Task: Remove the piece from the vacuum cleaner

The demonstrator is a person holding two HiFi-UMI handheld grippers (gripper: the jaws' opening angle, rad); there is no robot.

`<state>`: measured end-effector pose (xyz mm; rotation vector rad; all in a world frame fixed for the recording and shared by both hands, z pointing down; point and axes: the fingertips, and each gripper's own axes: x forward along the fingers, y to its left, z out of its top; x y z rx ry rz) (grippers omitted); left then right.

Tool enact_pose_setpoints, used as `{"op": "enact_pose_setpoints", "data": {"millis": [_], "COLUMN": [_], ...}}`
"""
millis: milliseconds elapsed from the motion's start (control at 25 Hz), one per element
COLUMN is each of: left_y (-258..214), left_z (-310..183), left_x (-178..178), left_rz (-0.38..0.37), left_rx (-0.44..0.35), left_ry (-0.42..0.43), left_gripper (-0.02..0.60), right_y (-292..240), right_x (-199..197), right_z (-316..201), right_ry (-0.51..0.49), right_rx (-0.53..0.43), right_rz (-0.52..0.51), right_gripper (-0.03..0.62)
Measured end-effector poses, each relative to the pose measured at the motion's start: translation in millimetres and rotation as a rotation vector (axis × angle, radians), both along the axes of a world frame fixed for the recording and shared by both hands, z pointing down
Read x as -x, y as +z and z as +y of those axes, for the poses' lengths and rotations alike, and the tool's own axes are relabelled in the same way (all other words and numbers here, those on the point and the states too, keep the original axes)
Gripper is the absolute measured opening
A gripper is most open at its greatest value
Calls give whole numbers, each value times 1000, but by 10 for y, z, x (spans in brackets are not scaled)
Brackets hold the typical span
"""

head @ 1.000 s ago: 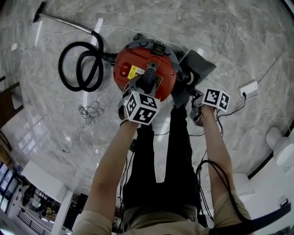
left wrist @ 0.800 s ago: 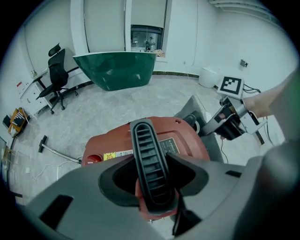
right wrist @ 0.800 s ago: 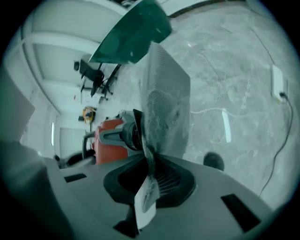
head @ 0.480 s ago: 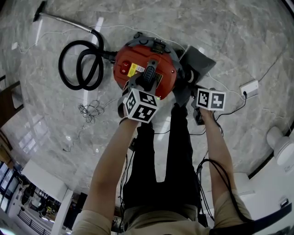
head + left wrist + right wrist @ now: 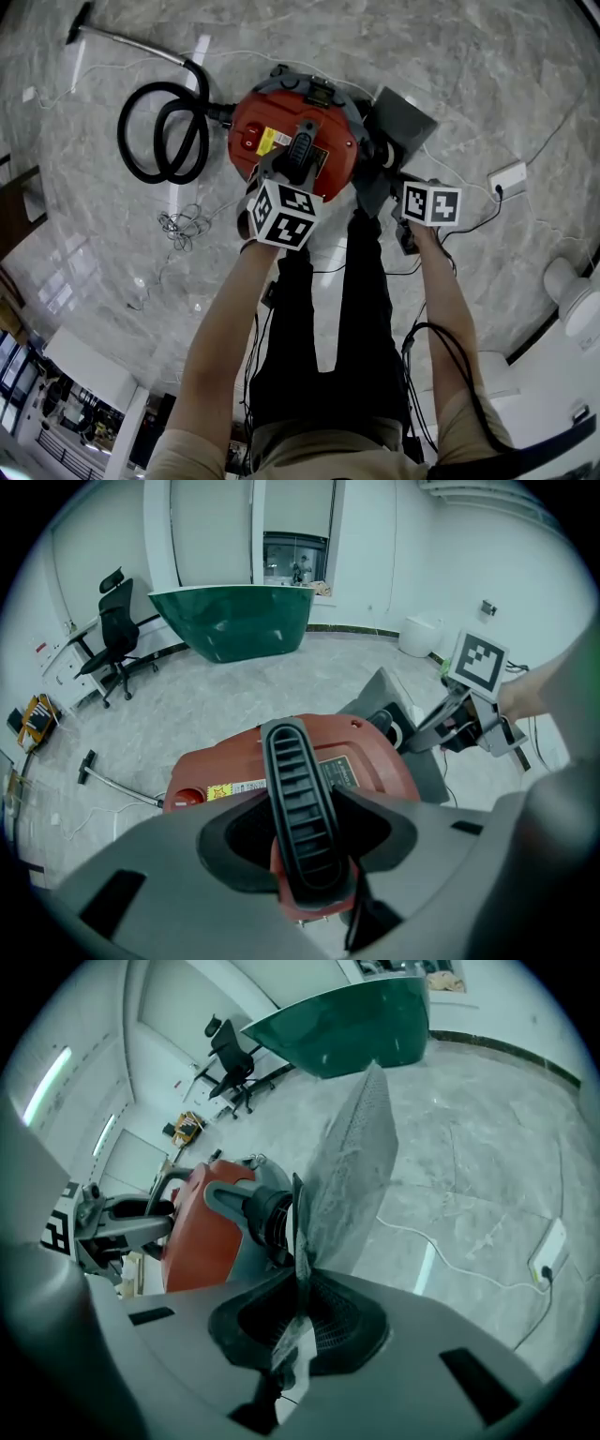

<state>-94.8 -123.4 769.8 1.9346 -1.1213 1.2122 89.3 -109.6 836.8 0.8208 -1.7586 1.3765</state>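
Shows, in the upper middle of the head view, a red round vacuum cleaner (image 5: 267, 117) on a grey marble floor (image 5: 487, 75). Grips the black ribbed handle (image 5: 286, 752) on top of it with the left tongs (image 5: 302, 794): jaws pressed on both sides of the handle, pointing steeply down. Clamps the right tongs (image 5: 302, 1288) on the thin lower edge of the grey piece (image 5: 354, 1157), jaws nearly together with only this edge between them. Places the grey piece at the right side of the vacuum cleaner, upper right of centre in the head view, flat and tilted, rising from the right tongs toward the top of the right gripper view. Looks joined to a black round port (image 5: 266, 1215) on the side of the red body, just left of the jaws in that view. Keeps both tongs near each other, the left over the top, the right beside the body. Shows also a black hose (image 5: 164, 136) coiled on the floor at the upper left, one end at the vacuum cleaner, and a white socket box (image 5: 507, 180) near the right edge, well apart.
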Motion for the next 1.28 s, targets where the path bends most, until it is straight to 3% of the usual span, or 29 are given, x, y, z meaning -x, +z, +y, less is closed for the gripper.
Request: {"op": "enact_pose_setpoints", "data": {"millis": [280,360,520,800,1000,1080,1200,1280], "left_y": [10,8,5,1,6,3,0,-3], "left_z": [11,5,2,15,7,2,1,3], "left_x": [-10,2,5,-8,12,16,-2,-4], "left_rz": [0,1,6,10,13,13,15,14], "left_rx": [-2,-3,-5,-13,-14,-14,-12,-13], "left_ry": [-3,-7,-6,-12,-16,-15,-13,-13], "left_gripper": [183,183,183,183,183,183,183,183], "right_y": [8,6,18,16,21,18,16,19], "right_x": [-24,-15,-11,-1,21,23,-4,-5], "right_z": [5,-2,-4,6,-1,-7,4,14], "right_ry": [-81,-56,43,437,583,527,183,83], "right_rx": [-63,-78,-64,159,255,236,87,50], "right_rz": [48,54,12,-222,-298,-280,-115,-73], "right_gripper": [26,26,26,35,43,44,32,29]}}
